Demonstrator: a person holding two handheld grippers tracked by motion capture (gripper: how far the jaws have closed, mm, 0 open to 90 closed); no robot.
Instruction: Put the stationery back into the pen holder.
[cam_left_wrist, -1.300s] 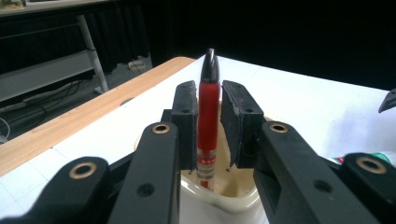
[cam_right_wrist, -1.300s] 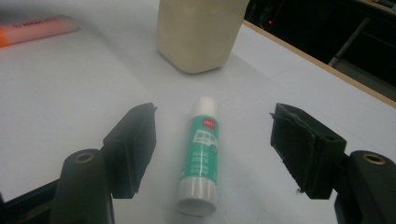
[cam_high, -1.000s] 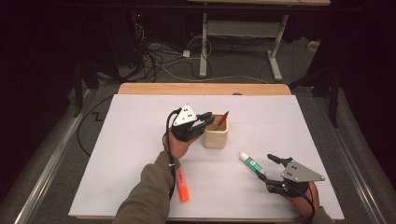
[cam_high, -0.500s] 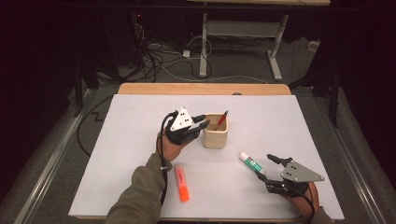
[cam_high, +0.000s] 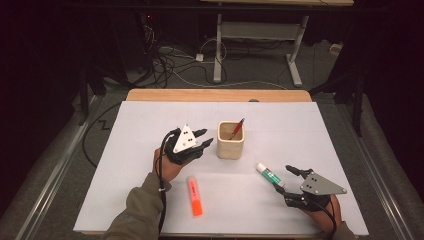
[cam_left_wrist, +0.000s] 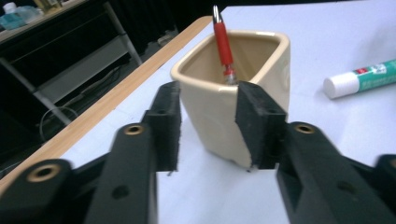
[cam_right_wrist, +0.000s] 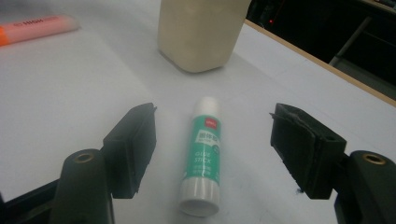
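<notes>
I'm backing left gripper (cam_high: 202, 138) off beside cup (cam_high: 231, 145) | jaws opening, empty (pen (cam_high: 236, 128) dropped in) | right gripper (cam_high: 286, 181) open over glue stick (cam_high: 270, 175), 1 next

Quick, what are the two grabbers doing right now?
Left gripper: jaws just been opening, nothing gripped; the cup stands just beyond them.
Right gripper: open, glue stick lying between its jaws, untouched.

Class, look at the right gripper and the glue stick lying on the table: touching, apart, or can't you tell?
Apart. In the right gripper view the glue stick lies between the open pads of the right gripper, bare table either side.
</notes>
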